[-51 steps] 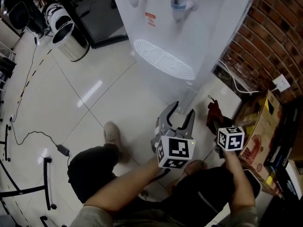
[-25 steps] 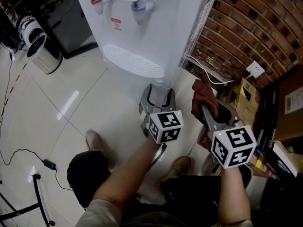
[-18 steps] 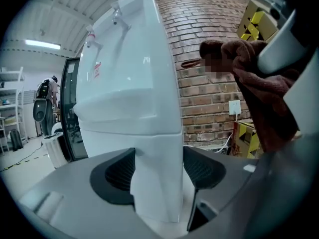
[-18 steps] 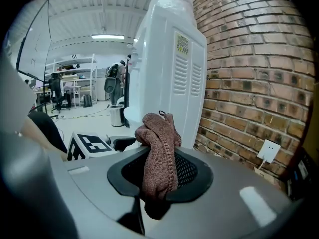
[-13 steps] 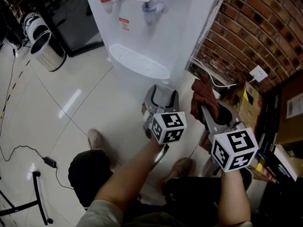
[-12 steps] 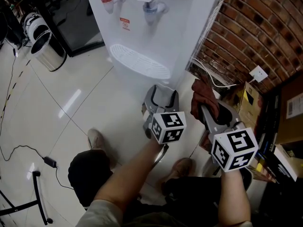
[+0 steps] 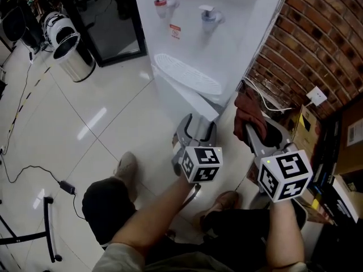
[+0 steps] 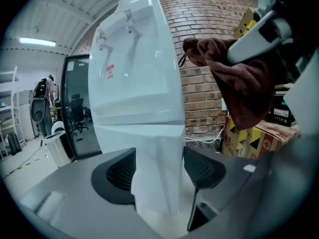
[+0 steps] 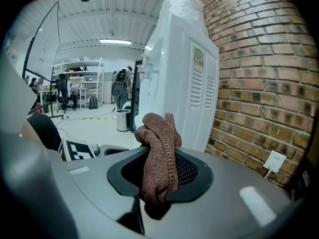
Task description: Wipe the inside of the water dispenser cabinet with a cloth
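Note:
The white water dispenser point(image 7: 215, 44) stands against the brick wall, and its lower cabinet front point(image 7: 184, 95) reaches down under the drip tray. My left gripper point(image 7: 195, 122) is right at the cabinet's bottom corner. Its jaws have just been opening and stand wide; in the left gripper view point(image 8: 159, 171) the cabinet's white front edge point(image 8: 157, 173) fills the gap between them, and I cannot tell whether the pads touch it. To the right, my right gripper point(image 7: 249, 126) is shut on a bunched brown cloth point(image 7: 247, 106), which hangs from the jaws point(image 9: 159, 176) in front of the dispenser's side point(image 9: 192, 83).
A brick wall point(image 7: 323, 33) with a socket point(image 7: 316, 95) and a white cable runs on the right. Cardboard boxes point(image 7: 317, 135) stand beside it. A steel bin point(image 7: 74, 58) and a glass door point(image 7: 116, 27) are at the left. The person's shoe point(image 7: 126, 169) rests on the tiled floor.
The left gripper has closed in on the cabinet's lower front. The right gripper still carries the cloth and has shifted a little. The view has swung, so the dispenser sits further right.

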### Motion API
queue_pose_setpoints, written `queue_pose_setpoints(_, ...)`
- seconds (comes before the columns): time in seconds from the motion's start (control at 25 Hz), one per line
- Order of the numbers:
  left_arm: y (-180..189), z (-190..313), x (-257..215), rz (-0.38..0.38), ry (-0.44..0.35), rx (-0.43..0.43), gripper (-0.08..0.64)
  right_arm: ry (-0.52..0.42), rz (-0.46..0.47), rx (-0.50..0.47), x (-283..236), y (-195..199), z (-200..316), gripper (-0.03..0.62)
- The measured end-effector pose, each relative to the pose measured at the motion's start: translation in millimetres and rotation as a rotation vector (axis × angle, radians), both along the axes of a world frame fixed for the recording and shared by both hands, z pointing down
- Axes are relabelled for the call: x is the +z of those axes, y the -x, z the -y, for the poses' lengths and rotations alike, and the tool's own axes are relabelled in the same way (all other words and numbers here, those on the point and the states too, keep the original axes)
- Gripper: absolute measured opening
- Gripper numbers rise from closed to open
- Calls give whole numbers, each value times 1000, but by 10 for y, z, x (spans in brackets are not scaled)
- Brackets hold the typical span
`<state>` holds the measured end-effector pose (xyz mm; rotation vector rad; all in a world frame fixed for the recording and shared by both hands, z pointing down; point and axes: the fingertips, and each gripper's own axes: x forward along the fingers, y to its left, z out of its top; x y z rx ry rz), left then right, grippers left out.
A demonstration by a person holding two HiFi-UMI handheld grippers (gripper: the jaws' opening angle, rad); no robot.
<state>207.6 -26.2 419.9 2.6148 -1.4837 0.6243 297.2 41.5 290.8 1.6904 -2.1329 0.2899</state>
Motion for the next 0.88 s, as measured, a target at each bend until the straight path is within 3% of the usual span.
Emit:
queue_pose_setpoints(0.2,384,-181,-18,59,1,31,304,-28,-6,-97,-95,394,76,114)
queue_pose_setpoints(0.56,1036,-335,-11,112,74,41,276,-94,10,-237,-375,1040,240,114)
queue_pose_setpoints(0.72,1345,-371,-5,122,98,16,241,-120,21,-254,-473,1241,362,114)
queue_pose_setpoints(0.88,1663,-368,-7,123,92,-20,200,-90,-39,-301,-486,1443,293,114)
